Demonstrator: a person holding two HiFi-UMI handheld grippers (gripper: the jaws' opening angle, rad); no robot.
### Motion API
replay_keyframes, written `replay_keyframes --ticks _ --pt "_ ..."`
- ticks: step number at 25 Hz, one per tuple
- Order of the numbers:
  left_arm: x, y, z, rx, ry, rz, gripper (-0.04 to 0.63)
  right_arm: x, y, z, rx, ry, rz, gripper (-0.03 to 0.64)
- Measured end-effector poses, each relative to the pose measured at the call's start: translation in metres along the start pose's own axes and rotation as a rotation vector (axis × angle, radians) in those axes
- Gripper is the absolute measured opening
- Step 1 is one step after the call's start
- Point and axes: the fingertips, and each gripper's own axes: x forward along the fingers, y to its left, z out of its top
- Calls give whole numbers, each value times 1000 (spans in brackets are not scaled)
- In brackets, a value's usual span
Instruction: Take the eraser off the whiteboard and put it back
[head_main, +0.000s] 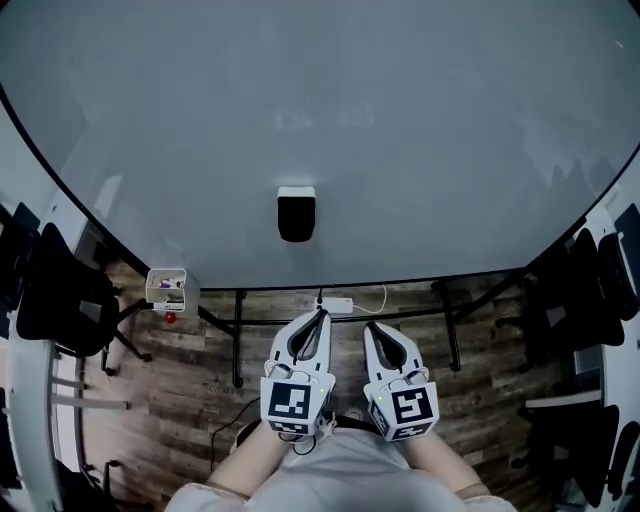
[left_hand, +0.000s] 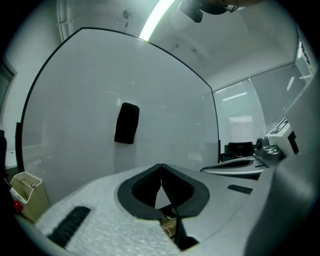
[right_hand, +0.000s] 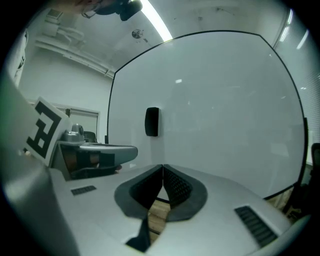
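Note:
A black eraser (head_main: 296, 214) with a white top clings upright to the large whiteboard (head_main: 420, 130), near its lower middle. It also appears in the left gripper view as the eraser (left_hand: 126, 123) and in the right gripper view as the eraser (right_hand: 152, 121). My left gripper (head_main: 322, 313) and right gripper (head_main: 368, 325) hang side by side below the board, both pointing at it and well short of the eraser. Each is shut with its tips meeting and nothing between them, as seen at the left gripper (left_hand: 160, 164) and the right gripper (right_hand: 162, 165).
A small white box (head_main: 166, 287) with a red item hangs at the board's lower left. A white adapter with cable (head_main: 338, 304) lies on the wooden floor (head_main: 190, 380) under the board's black stand legs (head_main: 236, 340). Black chairs (head_main: 55, 290) stand left and right.

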Motion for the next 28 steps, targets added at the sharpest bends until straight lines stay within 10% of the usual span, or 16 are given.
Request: replay_keyframes --ticks 21,24,28 --pt "43 69 51 -68 -92 230 22 71 -20 34 -102 -25 44 28" --pt "51 76 60 -59 -84 204 195 79 -14 39 -117 -33 43 28" --pt "57 86 70 -38 -94 207 240 85 -8 37 -117 -23 39 28"
